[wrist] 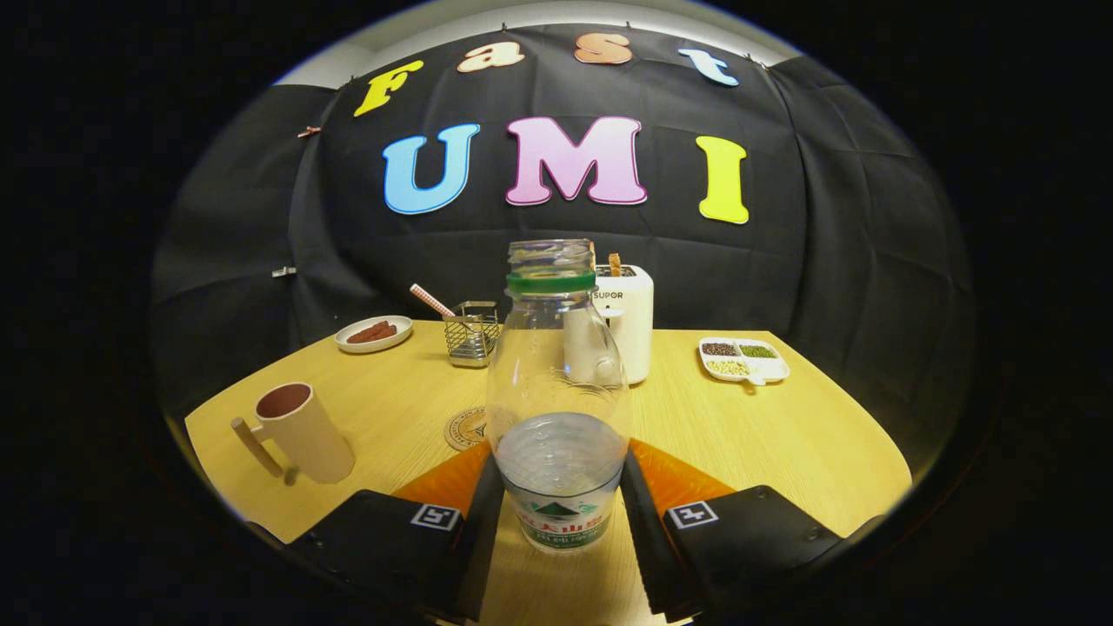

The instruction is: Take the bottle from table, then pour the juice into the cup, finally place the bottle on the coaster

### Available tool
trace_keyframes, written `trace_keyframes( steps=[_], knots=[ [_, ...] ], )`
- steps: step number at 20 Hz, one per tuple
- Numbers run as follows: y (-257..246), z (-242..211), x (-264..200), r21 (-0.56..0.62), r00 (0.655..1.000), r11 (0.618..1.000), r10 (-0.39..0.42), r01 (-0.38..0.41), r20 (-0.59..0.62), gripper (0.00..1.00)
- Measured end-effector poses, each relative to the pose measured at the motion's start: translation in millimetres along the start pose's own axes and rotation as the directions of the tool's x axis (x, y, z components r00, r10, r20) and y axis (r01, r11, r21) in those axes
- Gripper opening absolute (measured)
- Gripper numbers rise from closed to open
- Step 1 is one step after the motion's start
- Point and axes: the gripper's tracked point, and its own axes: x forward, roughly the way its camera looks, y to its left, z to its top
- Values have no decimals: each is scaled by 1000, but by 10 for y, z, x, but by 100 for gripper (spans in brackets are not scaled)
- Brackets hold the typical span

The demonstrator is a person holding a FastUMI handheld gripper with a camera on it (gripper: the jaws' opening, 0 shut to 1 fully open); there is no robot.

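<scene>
Wooden table: gripper clamps part-full bottle; cup beside

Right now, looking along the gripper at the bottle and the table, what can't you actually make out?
- Coaster: the bottle covers its near side.
- Toaster: partly behind the bottle, seen distorted through the plastic.
- Bottle base: whether it rests on the table or is lifted is unclear; the hand-held gripper fingers flank its lower part.
- Cup: its contents can't be made out.
- Divided dish: contents too small to identify.
</scene>
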Motion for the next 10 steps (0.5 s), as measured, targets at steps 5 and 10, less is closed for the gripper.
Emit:
trace_keyframes(
  steps=[5,10],
  knots=[
    [64,319,-64,-93,1000,995,23,-21,21,71],
    [187,639,-89,-149,999,988,35,-33,17,71]
  ],
)
